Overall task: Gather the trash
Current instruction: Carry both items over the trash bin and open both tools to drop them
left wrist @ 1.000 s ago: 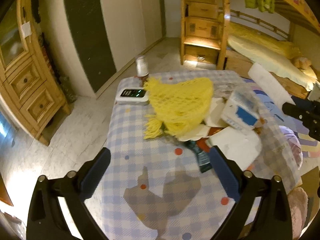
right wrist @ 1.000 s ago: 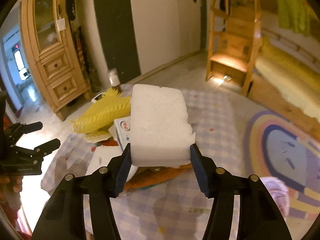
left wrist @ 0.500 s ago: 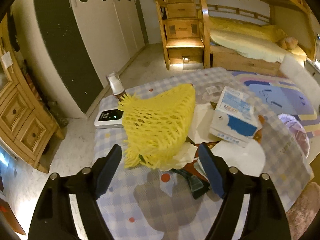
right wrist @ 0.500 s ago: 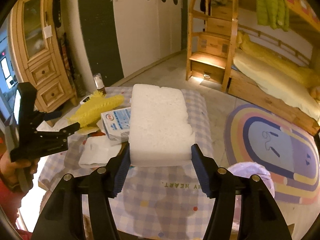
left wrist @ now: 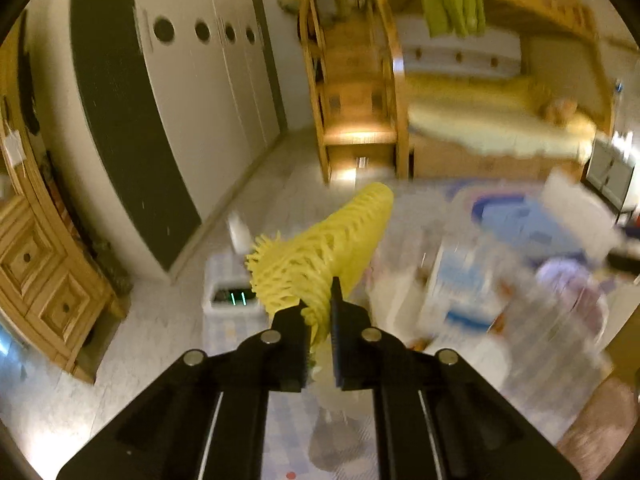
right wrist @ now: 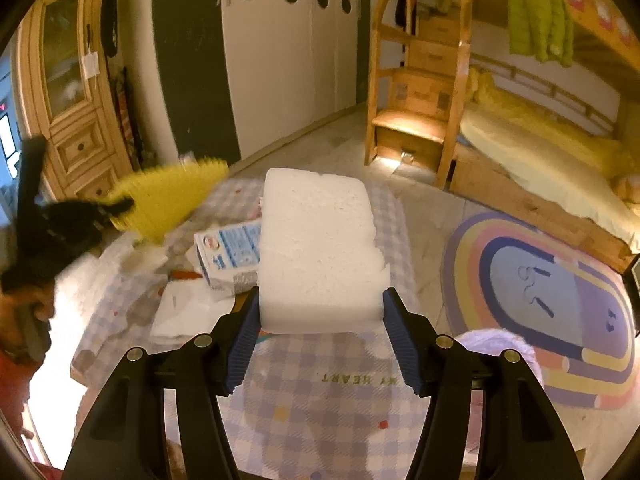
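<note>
My left gripper (left wrist: pixel 320 316) is shut on the yellow foam net (left wrist: pixel 332 252) and holds it lifted above the checked table (left wrist: pixel 296 432); it also shows in the right wrist view (right wrist: pixel 168 200), blurred. My right gripper (right wrist: pixel 320 320) is shut on a white foam block (right wrist: pixel 318 248) held above the table's near side (right wrist: pixel 320 400). A blue and white carton (right wrist: pixel 228 252) and white paper scraps (right wrist: pixel 188 312) lie on the table.
A white device with a green display (left wrist: pixel 232 298) and a small bottle (left wrist: pixel 240 232) sit at the table's far left. A lilac bag (right wrist: pixel 500 344) sits by the rainbow rug (right wrist: pixel 552 288). A wooden cabinet (right wrist: pixel 76 92), bunk bed (right wrist: pixel 540 160) and stairs (right wrist: pixel 416 100) surround.
My left gripper has closed on the yellow net and lifted it off the table. My right gripper keeps the foam block and has shifted a little back from the table.
</note>
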`<state>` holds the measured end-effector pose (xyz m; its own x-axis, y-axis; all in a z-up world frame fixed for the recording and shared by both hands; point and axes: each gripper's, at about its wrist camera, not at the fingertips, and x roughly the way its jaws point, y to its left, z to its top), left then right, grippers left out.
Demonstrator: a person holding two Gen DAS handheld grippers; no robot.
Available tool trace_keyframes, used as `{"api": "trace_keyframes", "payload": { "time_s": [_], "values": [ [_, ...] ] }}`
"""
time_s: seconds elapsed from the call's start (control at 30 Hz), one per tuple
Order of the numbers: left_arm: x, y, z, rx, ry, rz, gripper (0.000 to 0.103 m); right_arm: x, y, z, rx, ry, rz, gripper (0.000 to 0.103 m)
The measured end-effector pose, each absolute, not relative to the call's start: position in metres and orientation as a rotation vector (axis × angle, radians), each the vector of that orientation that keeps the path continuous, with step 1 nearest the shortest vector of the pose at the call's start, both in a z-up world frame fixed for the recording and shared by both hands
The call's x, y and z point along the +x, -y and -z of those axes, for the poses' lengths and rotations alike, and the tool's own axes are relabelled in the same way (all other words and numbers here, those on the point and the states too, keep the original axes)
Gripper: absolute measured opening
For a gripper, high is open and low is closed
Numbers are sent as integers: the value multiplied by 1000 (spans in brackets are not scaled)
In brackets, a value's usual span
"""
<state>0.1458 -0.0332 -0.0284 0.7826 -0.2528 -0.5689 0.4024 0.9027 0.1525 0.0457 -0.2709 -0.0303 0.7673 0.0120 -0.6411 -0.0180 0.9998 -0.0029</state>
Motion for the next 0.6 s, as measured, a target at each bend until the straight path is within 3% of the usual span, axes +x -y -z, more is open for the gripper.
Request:
{"api": "trace_keyframes", "payload": {
  "time_s": [0.13, 0.27, 0.6],
  "values": [
    [122, 41, -28, 247, -473, 418, 6, 26, 284, 15, 0, -651, 16, 60],
    [92, 72, -46, 239, -439, 517, 6, 7, 305, 12, 9, -642, 65, 60],
    [36, 194, 0, 274, -497, 777, 6, -58, 385, 30, 62, -683, 284, 60]
  ]
}}
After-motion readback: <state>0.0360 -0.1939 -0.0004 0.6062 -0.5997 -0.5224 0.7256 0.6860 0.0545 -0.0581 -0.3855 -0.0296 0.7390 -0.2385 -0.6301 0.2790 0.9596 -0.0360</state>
